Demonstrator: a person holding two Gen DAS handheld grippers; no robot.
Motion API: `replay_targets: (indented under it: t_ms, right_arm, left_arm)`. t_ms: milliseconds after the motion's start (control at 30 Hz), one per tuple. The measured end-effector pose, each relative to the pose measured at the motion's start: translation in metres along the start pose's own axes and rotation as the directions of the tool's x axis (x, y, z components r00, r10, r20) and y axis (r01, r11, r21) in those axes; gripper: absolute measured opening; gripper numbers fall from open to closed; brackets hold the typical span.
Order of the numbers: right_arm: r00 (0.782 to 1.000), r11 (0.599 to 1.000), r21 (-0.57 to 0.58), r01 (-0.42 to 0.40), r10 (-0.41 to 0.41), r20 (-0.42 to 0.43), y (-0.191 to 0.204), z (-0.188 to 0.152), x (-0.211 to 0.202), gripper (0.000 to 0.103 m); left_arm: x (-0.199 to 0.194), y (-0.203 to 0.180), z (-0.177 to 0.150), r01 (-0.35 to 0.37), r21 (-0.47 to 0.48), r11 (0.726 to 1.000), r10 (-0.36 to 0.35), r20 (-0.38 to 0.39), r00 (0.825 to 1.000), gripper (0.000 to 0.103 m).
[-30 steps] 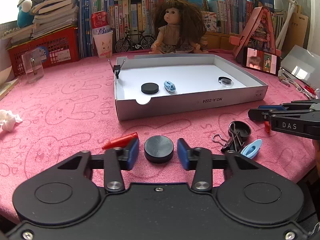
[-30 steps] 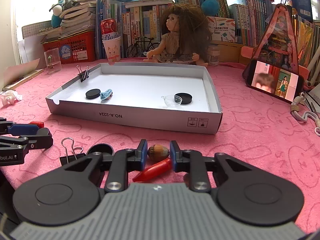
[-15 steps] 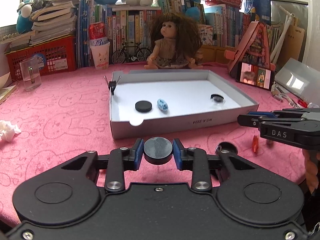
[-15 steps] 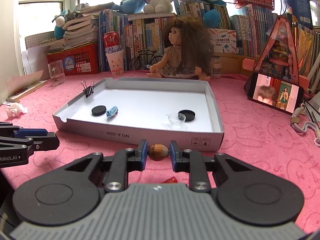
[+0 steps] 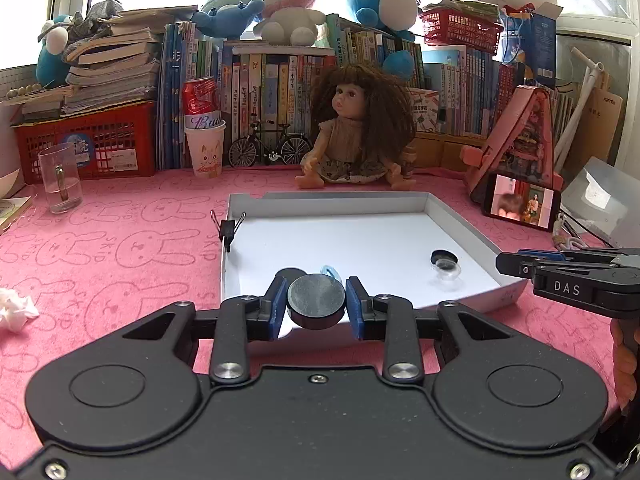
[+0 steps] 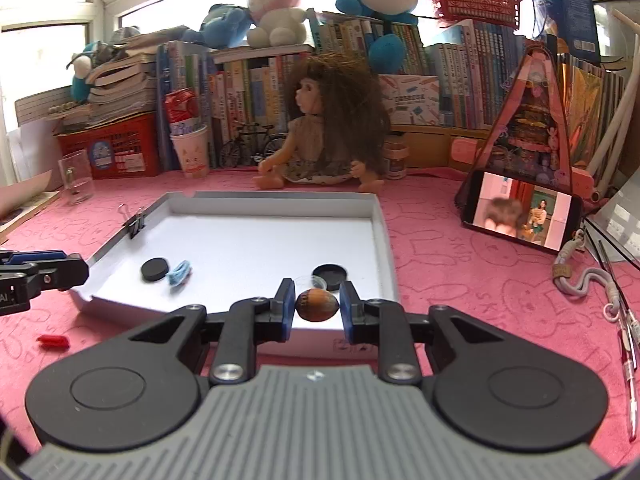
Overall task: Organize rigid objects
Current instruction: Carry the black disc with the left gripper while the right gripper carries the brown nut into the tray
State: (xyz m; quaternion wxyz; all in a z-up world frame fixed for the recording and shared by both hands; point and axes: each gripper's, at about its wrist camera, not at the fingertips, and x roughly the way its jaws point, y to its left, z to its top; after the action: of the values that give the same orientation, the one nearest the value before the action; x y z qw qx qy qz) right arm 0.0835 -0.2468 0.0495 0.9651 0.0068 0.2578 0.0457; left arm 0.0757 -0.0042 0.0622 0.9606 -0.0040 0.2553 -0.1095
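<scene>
My left gripper (image 5: 316, 304) is shut on a black round disc (image 5: 316, 300), held above the near edge of the white shallow box (image 5: 460, 216). My right gripper (image 6: 317, 306) is shut on a brown acorn-like nut (image 6: 317, 305), lifted over the box's (image 6: 384, 236) near right corner. Inside the box lie a black disc (image 6: 155, 269), a light blue clip (image 6: 180, 273), a black cap (image 6: 329, 275) and a small clear dish (image 5: 448, 270). A binder clip (image 6: 134, 220) grips the box's left wall. A red piece (image 6: 53, 341) lies on the pink cloth at the left.
A doll (image 5: 356, 128) sits behind the box, with books, a red basket (image 5: 88, 140) and plush toys along the back. A phone (image 6: 524, 216) leans at the right, a glass mug (image 5: 60, 180) stands at the left, and a cord and pens (image 6: 624, 320) lie at the right edge.
Both grippers rose off the cloth with their objects and moved toward the box. The left closed on the disc; the red piece and binder clips dropped out of the near view.
</scene>
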Motion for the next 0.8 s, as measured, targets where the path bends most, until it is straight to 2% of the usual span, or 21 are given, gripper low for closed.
replay_targets:
  t_ms: [300,567,800]
  right_arm:
    - [0.999,0.999,0.042,0.031,-0.029,-0.041,-0.014,0.009,0.029,0.028]
    - [0.995,0.998,0.033,0.059,-0.057,-0.077,-0.013,0.009,0.049,0.028]
    - [0.993,0.996,0.055,0.063,-0.057,-0.103,-0.016,0.007,0.059,0.028]
  left_arm:
    - [0.042,0.001,0.015,-0.024,0.003,1.000,0.024,-0.025,0.999,0.030]
    - [0.074,0.005,0.008,-0.034,-0.007,0.999,0.034,-0.086,0.996,0.030]
    - [0.087,0.008,0.002,-0.048,-0.009,0.999,0.047,-0.105,0.993,0.030]
